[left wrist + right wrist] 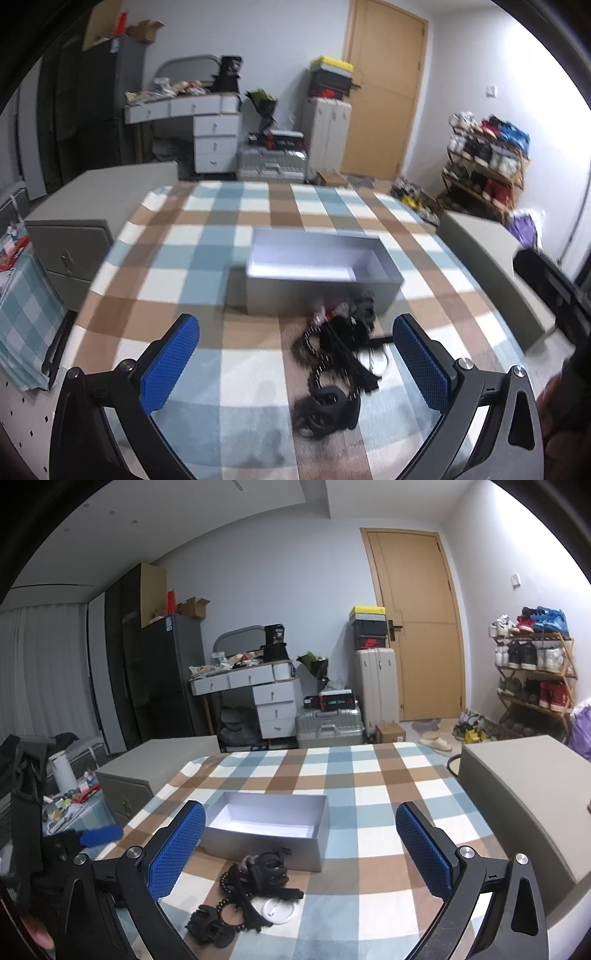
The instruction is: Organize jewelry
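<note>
**A:** Two views, then. What does the left wrist camera show?

**B:** The left hand-held gripper [295, 363] is spread wide, its blue pads [170, 363] holding nothing. It hangs above a tabletop [177, 236] covered in a blue, brown and white checked cloth. Between the fingers, nearer the right one, lies a tangled pile of dark jewelry [338, 363]: beaded strands, black claw clips and a pale ring-shaped piece, all blurred. Just behind the pile sits an open grey box [321, 273] with a white interior, its front wall close to the pile. I cannot tell whether they touch.

**A:** And the right wrist camera?

**B:** The right hand-held gripper [300, 853] is equally wide apart and empty. The same pile of dark jewelry [245, 897] lies low between the fingers, closer to the left one: a black claw clip [208, 926] nearest the camera, a beaded bracelet [229, 912], and a white round piece [279, 910]. The grey box [266, 834] stands just behind, open side up, with nothing visible inside. At the left edge the other gripper's blue pad [101, 834] shows.

**A:** Anything beyond the tabletop?

**B:** A tan door [417, 624], a white suitcase [376, 686] and a shoe rack [535, 672].
</note>
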Available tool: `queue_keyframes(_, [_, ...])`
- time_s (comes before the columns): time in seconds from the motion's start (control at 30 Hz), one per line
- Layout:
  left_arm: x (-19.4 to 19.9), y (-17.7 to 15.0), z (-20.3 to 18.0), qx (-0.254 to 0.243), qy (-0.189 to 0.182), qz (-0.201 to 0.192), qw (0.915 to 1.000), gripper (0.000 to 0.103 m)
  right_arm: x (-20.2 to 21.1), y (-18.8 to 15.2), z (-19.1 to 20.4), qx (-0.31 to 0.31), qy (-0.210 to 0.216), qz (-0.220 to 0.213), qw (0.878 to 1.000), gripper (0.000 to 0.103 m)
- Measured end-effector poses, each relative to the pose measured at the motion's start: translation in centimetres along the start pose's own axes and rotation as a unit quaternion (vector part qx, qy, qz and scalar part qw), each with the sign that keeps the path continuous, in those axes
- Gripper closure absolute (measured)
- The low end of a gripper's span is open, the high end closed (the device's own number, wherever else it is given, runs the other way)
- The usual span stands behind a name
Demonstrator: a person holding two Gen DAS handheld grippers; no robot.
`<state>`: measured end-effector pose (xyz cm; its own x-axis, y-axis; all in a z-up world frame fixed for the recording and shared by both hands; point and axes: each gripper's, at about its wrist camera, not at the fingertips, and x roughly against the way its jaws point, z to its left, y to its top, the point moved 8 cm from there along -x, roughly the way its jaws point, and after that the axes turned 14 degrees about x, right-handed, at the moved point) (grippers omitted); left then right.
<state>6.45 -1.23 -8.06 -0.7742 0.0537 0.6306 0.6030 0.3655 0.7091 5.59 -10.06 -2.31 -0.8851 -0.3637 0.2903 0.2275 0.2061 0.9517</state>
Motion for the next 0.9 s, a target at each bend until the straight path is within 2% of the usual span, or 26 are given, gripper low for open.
queue_keyframes(0.07, [-0.6,-1.6,-0.1,-0.003,-0.004,0.042,0.9991,0.001,-0.1,-0.1,-0.1,0.0,-0.001,0.002,1.0,0.0])
queue_keyframes(0.37, [-2.7,-6.5,-0.3,-0.014,-0.027,0.129,0.9912,0.001,-0.7,-1.5,-0.6,-0.007,0.004,0.018,1.0,0.0])
queue_keyframes(0.5, [-3.8,-7.1,0.8,-0.053,0.0,0.134,0.9895,0.001,-1.2,-2.3,-0.6,-0.012,0.012,0.031,0.999,0.0])
queue_keyframes(0.63, [-3.9,-7.2,0.9,-0.067,0.003,0.129,0.9894,0.001,-1.8,-3.4,-0.5,-0.014,0.024,0.048,0.998,0.0])
queue_keyframes(0.83, [-4.7,-7.4,0.8,-0.084,-0.002,0.129,0.988,0.019,-2.8,-5.2,-0.4,-0.02,0.039,0.078,0.996,0.0])
queue_keyframes(0.9, [-5.2,-7.4,1.0,-0.084,-0.003,0.136,0.9871,0.034,-3.1,-5.8,-0.3,-0.025,0.047,0.086,0.995,0.0])
